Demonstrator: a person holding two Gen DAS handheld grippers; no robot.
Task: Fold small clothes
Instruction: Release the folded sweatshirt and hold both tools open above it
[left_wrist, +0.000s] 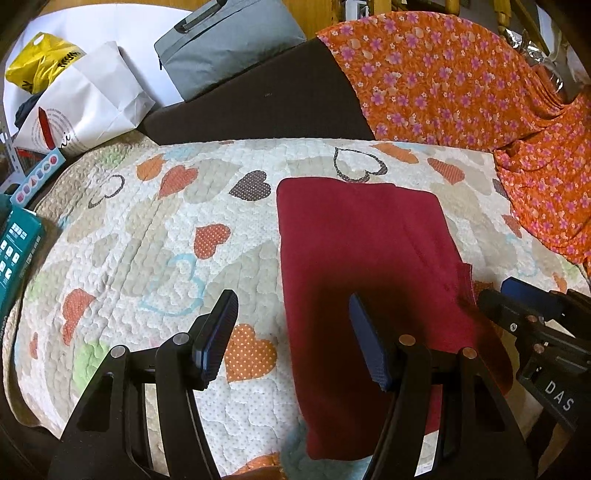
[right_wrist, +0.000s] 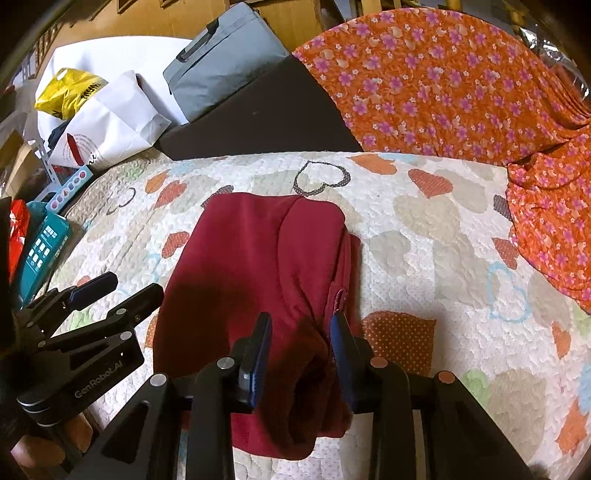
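A dark red garment (left_wrist: 362, 240) lies folded into a long rectangle on the heart-patterned quilt (left_wrist: 155, 236). My left gripper (left_wrist: 292, 297) hovers open over the garment's left edge, one finger above the quilt, the other above the red cloth, holding nothing. In the right wrist view the garment (right_wrist: 266, 251) has a bunched fold at its near right edge. My right gripper (right_wrist: 301, 319) stands partly open around that fold, with the cloth loose between the pads. The left gripper (right_wrist: 133, 284) shows at the left, the right gripper (left_wrist: 517, 306) at the right of the other view.
An orange floral cloth (left_wrist: 461, 85) drapes over the far right. Behind the quilt are a dark cushion (left_wrist: 266, 99), a grey bag (left_wrist: 225, 44), a white paper bag (left_wrist: 88, 103) and a yellow bag (left_wrist: 37, 62). A teal box (left_wrist: 14, 243) sits at the left edge.
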